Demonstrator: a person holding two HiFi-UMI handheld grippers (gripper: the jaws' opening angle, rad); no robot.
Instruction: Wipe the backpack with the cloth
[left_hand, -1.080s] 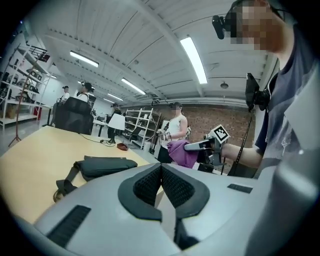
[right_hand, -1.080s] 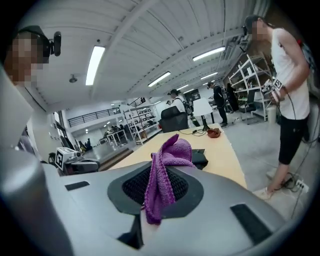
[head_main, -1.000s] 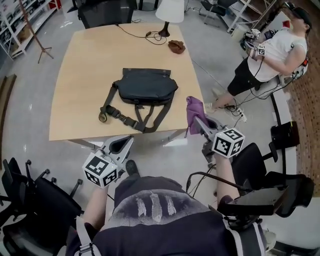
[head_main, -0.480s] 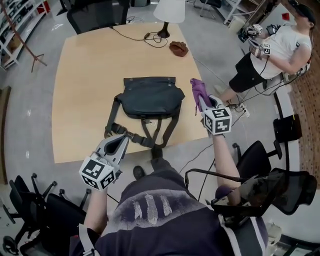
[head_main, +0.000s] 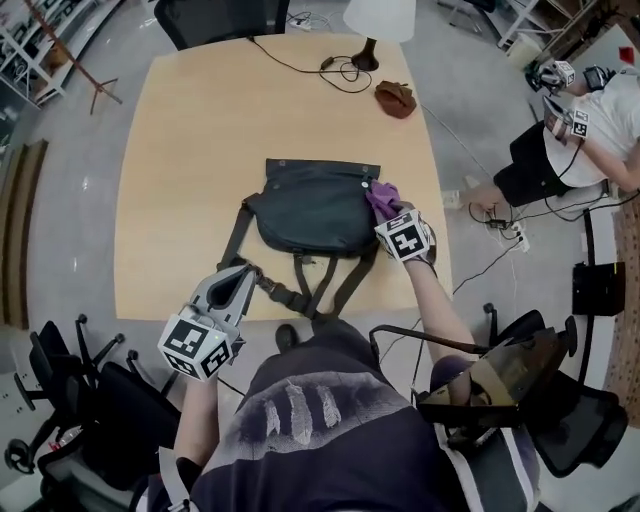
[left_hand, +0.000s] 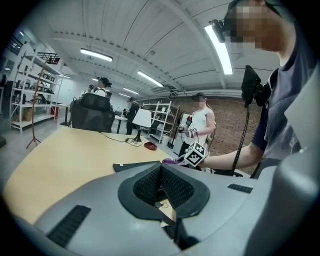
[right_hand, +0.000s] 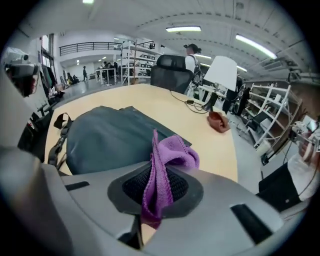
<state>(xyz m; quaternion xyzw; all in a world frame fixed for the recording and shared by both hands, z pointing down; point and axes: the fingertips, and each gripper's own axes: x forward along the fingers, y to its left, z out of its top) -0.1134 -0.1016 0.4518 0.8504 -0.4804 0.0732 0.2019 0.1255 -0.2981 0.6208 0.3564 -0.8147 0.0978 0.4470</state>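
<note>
Right hand-held gripper was clamped on a crumpled purple cloth. In the right gripper view the jaws pinched a vertical fold of it between black mesh-textured pads. The stitched edge ran up the middle and the loose end flopped over to the right of the jaws.

The cloth sat on the right-hand end of the dark grey-blue fabric backpack; actual contact couldn't be confirmed from the head view. The backpack lay flat on the light wooden surface, near the front edge and right of centre. It had a smooth matte shell, a rounded body and a straight-edged flap on the far side. Its flat webbing straps trailed toward the person, over the surface's edge.

Left hand-held gripper was off the backpack, at the front edge just beside the straps. Its jaws were together, ribbed black pads meeting in a V, nothing gripped.

At the far end of the surface there was a lamp with a white shade, a thin black cable looped beside its base, and a small lumpy brown object to its right.
</note>
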